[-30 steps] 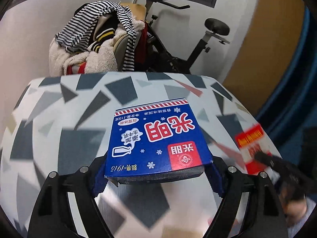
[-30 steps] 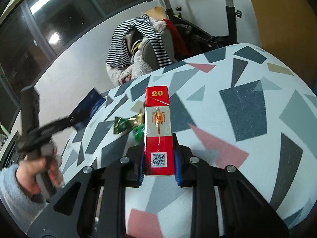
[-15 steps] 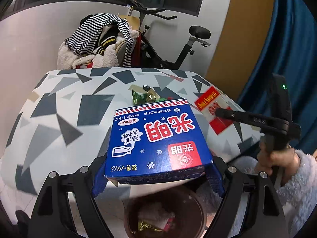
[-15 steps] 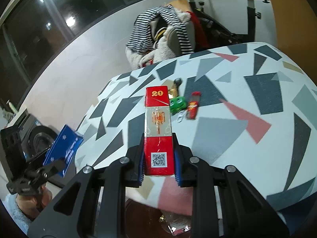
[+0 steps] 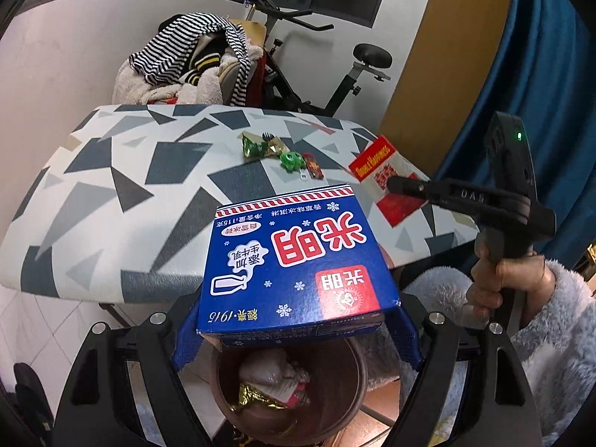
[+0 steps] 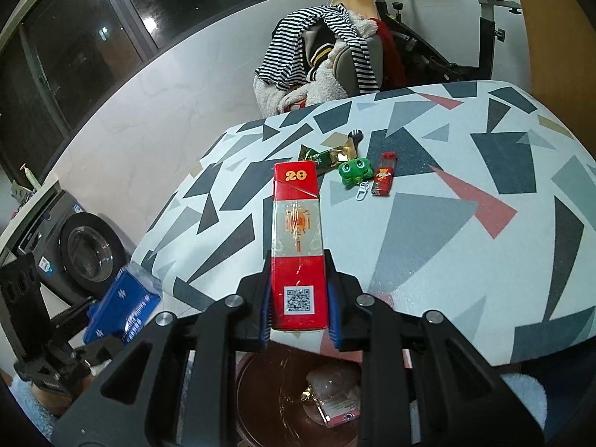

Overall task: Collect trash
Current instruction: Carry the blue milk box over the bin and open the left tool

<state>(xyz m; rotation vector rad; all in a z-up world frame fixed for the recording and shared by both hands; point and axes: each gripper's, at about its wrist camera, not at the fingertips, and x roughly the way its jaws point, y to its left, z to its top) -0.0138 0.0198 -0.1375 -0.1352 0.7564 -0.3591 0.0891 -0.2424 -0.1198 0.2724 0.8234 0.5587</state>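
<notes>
Blue box (image 5: 294,260) clamped in left tongs (image 5: 298,335), above brown bin (image 5: 287,391)

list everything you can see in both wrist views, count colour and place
blue carton: 1, blue with red and white print, clamped in the left gripper above the bin
red box: 1, red and gold, clamped in the right gripper above the bin
bin: 1, brown, on the floor below the table edge, wrappers inside
table: 1, white with grey and pink shapes
snack wrapper: 1, green and gold, on the table
frog keychain: 1, green, on the table beside the lighter
lighter: 1, red, on the table
exercise bike: 1, black, behind the table
clothes pile: 1, striped and cream, on a chair
left gripper: black, blue pads
right gripper: black, blue pads
hand: 1, fluffy pale sleeve
</notes>
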